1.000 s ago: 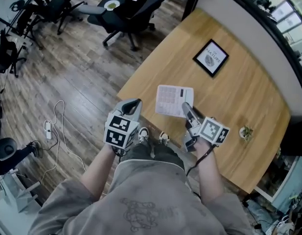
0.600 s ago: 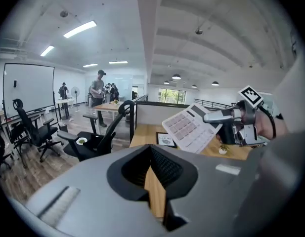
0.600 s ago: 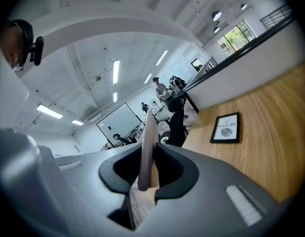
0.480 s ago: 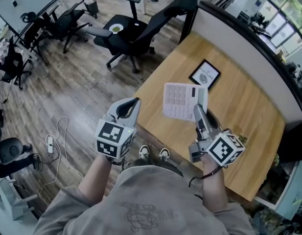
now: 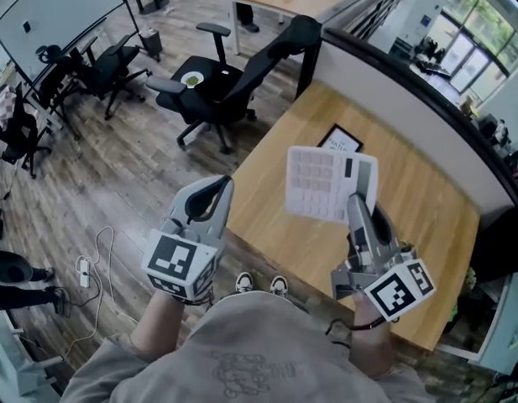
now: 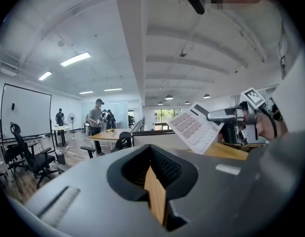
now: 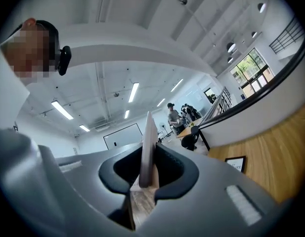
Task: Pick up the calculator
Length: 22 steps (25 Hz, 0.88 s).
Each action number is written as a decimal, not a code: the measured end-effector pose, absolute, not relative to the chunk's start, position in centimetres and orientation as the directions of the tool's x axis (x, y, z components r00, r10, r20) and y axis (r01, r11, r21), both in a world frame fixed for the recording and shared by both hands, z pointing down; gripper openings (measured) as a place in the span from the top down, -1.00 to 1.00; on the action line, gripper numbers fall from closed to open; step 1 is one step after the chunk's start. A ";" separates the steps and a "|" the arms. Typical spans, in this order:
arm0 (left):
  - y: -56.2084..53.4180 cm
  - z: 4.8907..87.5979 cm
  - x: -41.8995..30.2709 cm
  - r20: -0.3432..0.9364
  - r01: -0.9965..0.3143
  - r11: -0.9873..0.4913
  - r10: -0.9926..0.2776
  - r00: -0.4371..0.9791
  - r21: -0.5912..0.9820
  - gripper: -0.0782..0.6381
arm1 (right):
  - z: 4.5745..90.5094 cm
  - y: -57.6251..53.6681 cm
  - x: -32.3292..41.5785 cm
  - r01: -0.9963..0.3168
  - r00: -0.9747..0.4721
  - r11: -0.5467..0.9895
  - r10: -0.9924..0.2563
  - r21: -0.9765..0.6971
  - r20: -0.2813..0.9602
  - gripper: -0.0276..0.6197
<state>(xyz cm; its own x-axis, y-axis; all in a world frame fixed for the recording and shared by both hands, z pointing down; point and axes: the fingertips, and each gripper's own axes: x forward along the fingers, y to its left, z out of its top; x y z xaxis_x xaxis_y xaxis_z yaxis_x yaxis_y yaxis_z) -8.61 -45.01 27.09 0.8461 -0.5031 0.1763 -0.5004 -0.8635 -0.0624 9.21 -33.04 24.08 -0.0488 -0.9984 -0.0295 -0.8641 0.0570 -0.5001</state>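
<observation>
Lifting since the earlier frame, my right gripper (image 5: 358, 201) clamps the calculator (image 5: 327, 183), now upper middle of frame; left gripper (image 5: 226, 183) closed, empty, also higher.

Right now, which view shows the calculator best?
Head view: the calculator faces the camera with its keys visible, clamped at its lower edge by the right gripper. The left gripper view shows it smaller and tilted, off to the side. The right gripper view shows only its thin edge between the jaws.
</observation>
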 end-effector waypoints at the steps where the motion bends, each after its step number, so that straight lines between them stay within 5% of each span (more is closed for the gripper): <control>1: -44.7 26.5 -8.8 0.162 -0.497 -0.865 -0.501 0.850 -0.062 0.78 | 23.5 -32.6 9.1 -0.867 -0.040 0.056 -0.998 -0.496 -0.042 0.69; 22: -46.0 25.7 -8.8 0.169 -0.439 -0.894 -0.447 0.878 -0.085 0.78 | 22.9 -32.4 8.9 -0.861 0.008 0.017 -0.999 -0.508 -0.047 0.69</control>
